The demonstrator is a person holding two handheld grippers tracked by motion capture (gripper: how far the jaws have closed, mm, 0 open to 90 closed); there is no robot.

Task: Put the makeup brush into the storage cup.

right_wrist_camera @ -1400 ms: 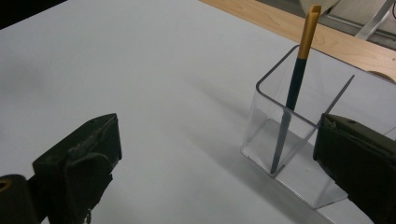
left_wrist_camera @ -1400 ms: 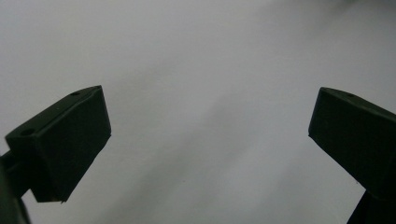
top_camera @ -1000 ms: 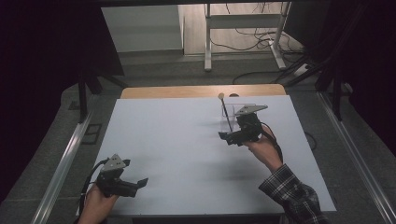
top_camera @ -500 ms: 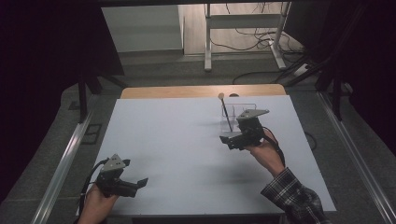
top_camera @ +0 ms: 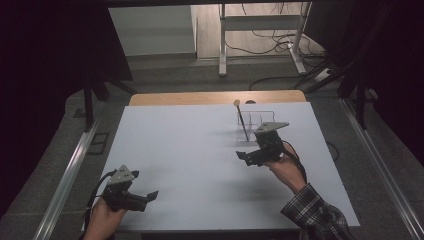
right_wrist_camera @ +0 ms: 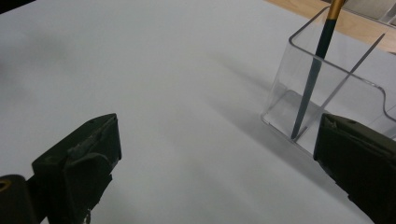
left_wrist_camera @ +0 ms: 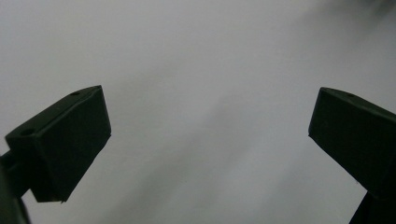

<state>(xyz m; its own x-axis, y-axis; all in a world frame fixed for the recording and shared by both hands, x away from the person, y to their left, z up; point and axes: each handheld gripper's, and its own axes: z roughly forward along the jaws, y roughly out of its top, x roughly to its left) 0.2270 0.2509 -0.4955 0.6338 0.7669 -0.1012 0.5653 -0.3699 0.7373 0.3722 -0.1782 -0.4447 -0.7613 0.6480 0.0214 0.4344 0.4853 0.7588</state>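
Note:
A clear plastic holder (top_camera: 257, 124) (right_wrist_camera: 327, 91) stands on the white table (top_camera: 190, 150) at the back right. In its near compartment leans a dark brush with a gold ferrule (top_camera: 242, 122) (right_wrist_camera: 316, 60). My right gripper (top_camera: 246, 157) (right_wrist_camera: 219, 163) hovers just in front of the holder, open, with nothing between its fingers; the holder sits beside its right finger (right_wrist_camera: 362, 161). Near the front left corner my left gripper (top_camera: 148, 198) (left_wrist_camera: 205, 140) is held low over bare table, open and empty.
A wooden strip (top_camera: 215, 98) runs along the table's far edge. Metal rails (top_camera: 67, 172) flank both sides. Beyond the table are a white desk frame (top_camera: 260, 30) and cables on the floor.
My right gripper has drifted a little back toward the person, away from the holder. The left gripper has stayed where it was.

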